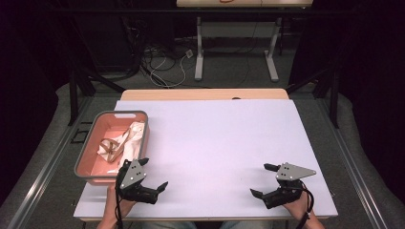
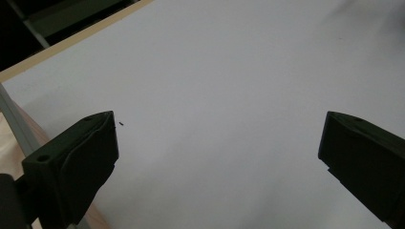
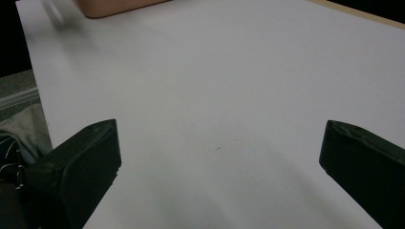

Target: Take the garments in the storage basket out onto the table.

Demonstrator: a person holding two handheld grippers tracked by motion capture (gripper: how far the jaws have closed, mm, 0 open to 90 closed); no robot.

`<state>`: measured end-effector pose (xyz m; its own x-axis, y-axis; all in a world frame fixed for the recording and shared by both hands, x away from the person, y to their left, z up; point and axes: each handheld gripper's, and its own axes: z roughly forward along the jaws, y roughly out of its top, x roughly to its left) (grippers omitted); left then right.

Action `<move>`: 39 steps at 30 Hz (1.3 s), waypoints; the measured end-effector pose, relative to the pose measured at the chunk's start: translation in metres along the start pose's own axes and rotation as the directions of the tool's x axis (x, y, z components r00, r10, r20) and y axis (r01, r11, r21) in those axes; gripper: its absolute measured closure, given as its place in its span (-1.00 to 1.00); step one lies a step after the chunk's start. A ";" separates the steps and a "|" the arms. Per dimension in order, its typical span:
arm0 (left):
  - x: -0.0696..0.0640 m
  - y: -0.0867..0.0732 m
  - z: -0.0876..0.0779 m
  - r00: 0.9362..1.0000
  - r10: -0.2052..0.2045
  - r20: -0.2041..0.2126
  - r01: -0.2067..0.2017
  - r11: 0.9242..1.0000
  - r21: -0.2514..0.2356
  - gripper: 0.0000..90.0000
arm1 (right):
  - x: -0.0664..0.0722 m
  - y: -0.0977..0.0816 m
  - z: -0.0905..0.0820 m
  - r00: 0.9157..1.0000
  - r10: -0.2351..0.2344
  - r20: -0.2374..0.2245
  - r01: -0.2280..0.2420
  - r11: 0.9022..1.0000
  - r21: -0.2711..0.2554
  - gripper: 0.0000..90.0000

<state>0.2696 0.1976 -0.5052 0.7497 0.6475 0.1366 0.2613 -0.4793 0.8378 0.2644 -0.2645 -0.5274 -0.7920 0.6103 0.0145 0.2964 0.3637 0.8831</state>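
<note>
From the high view, your left hand-held gripper (image 1: pixel 154 174) rests at the near left of the white surface (image 1: pixel 215 143), its jaws spread apart with nothing between them. It sits just beside the near right corner of the pink basket (image 1: pixel 89 157). In that basket lies a pale cloth bag (image 1: pixel 131 140) with tan straps, bunched against the right wall. Your right hand-held gripper (image 1: pixel 264 179) rests at the near right, well apart from the basket, jaws likewise wide and empty.

In the left gripper view, your two black jaws stand far apart over bare white surface (image 2: pixel 215 95). A wooden edge runs along the upper left, and nothing lies between the jaws.

In the right gripper view, the jaws again stand wide over the bare surface (image 3: pixel 215 95), and a corner of the pink basket (image 3: pixel 114 7) sits far off at the top left.

By the look of it, you are at the start: both hand-held grippers are idle and the bag is untouched. The next move probably falls to your left hand: lift it over the basket rim, come down on a fold or strap of the bag, and close only once cloth sits between the pads.
</note>
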 end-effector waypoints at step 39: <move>0.075 0.046 -0.031 0.993 -0.017 -0.121 0.030 0.993 0.111 -1.00 | 0.003 -0.001 0.004 1.000 -0.003 -0.016 0.003 1.000 0.003 -1.00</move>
<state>0.3191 0.2427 -0.4402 0.6664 0.7222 0.1852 0.3498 -0.5222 0.7778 0.2637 -0.2599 -0.5299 -0.8015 0.5977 0.0194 0.2958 0.3680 0.8815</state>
